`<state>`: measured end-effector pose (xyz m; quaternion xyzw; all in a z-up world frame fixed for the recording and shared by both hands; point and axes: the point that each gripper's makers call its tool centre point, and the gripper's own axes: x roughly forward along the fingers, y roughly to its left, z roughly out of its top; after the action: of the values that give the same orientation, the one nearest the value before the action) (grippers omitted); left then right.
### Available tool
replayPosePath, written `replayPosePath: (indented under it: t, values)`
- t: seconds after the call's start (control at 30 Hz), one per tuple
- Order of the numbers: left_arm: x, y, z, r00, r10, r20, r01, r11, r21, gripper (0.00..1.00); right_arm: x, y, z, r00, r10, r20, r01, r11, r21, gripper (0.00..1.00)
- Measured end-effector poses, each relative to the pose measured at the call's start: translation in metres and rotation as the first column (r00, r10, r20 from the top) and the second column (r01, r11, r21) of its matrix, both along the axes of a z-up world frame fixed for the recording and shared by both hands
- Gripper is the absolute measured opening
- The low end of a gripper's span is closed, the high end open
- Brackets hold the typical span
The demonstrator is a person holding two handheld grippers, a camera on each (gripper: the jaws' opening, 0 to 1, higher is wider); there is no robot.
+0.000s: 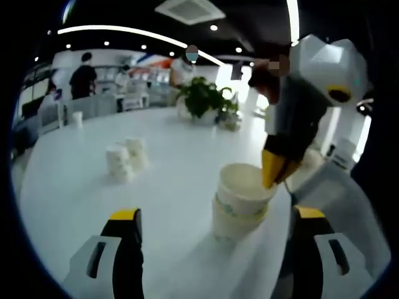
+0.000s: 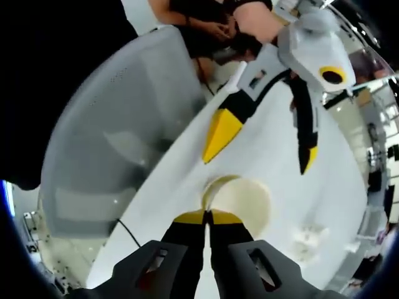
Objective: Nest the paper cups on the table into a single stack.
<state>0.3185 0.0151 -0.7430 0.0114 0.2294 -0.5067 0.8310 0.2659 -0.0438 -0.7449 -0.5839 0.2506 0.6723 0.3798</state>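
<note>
A: At the near edge of the white table (image 1: 75,187), right by the cup stack (image 1: 240,205), the right gripper (image 2: 209,218) is pinching the rim of the top cup (image 2: 240,196). Its yellow tips are pressing together with the thin paper wall between them.

B: And the left gripper (image 1: 212,218)?

A: Its jaws are standing spread wide, one on each side of the stack, touching nothing. In the right gripper view it is hanging just beyond the stack, open.

B: How is the top cup sitting?

A: It is resting inside the cup below, though riding high and slightly tilted, so I judge it is not fully seated.

B: How will it handle?

A: Light, thin paper, I'd say, so it is going to dent if squeezed hard at mid-wall. The rolled rim looks like the stiffest part, so pinching there seems right. A stack this light may slide or tip on the smooth tabletop.

B: Anything else waiting?

A: Beyond the stack, toward the middle of the table, several loose cups (image 1: 126,159) are standing together. Farther past them, a potted plant (image 1: 202,96) is sitting near the far edge, with people standing behind it.
</note>
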Motion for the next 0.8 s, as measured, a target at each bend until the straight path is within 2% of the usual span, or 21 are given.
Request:
replayPosePath:
  t: [0.17, 0.33, 0.47, 0.8]
  values:
    - [-0.001, 0.001, -0.003, 1.000, 0.005, -0.008, -0.005, 1.000, 0.002, 1.00, -0.002, 0.002, -0.004, 1.000, -0.004, -0.017, 0.004, 1.000, 0.000, 0.00]
    - [-0.003, 0.001, -0.004, 1.000, 0.008, -0.012, -0.009, 1.000, -0.002, 0.99, -0.004, 0.004, -0.008, 0.999, 0.026, -0.025, -0.026, 1.000, 0.004, 0.00]
    - [-0.005, 0.001, -0.006, 1.000, 0.010, -0.019, -0.010, 1.000, 0.000, 0.99, -0.006, 0.004, -0.011, 0.999, 0.015, -0.042, -0.015, 1.000, 0.003, 0.08]
    - [-0.007, 0.003, -0.006, 1.000, 0.020, -0.018, -0.020, 1.000, -0.002, 1.00, -0.018, 0.002, -0.011, 0.996, -0.006, -0.085, 0.008, 1.000, 0.026, 0.10]
